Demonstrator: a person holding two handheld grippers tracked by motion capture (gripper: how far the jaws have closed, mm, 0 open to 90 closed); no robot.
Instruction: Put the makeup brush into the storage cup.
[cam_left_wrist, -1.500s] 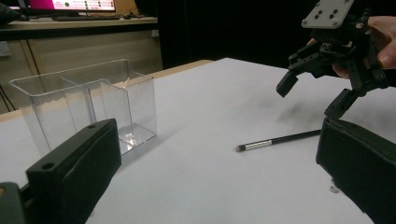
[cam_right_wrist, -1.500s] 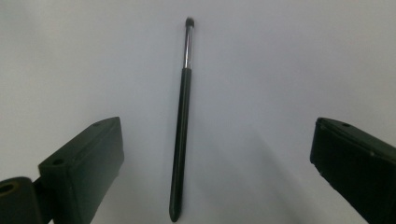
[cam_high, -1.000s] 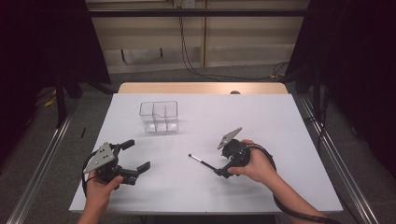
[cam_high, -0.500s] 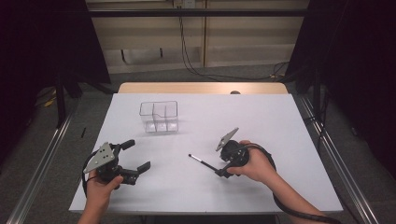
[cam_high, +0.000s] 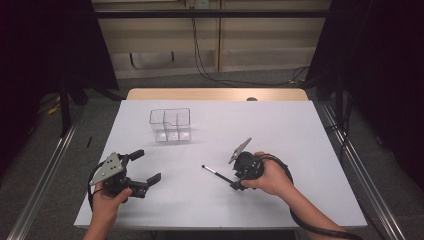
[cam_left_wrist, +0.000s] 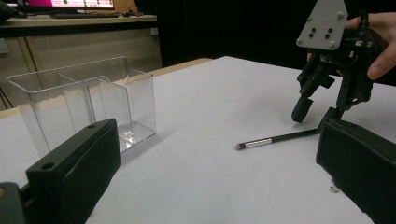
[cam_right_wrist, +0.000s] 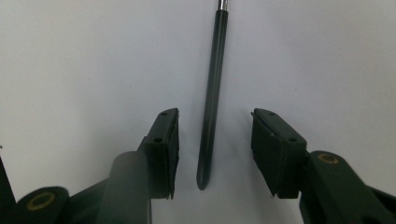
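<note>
Brush (cam_right_wrist: 211, 88) bristle end cut off; right gripper (cam_right_wrist: 215, 149) closing

The right hand-held gripper (cam_high: 234, 183) has just been closing its jaws around the handle end of the makeup brush (cam_high: 216, 173), which lies between them on the desk (cam_high: 280, 130), not yet pinched.

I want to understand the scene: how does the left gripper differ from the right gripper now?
The right gripper points down with a black brush handle between its jaws, which have just been closing without pressing it yet; the left gripper lies level, wide open, nothing between its jaws. Both are hand-held over the white table.
</note>
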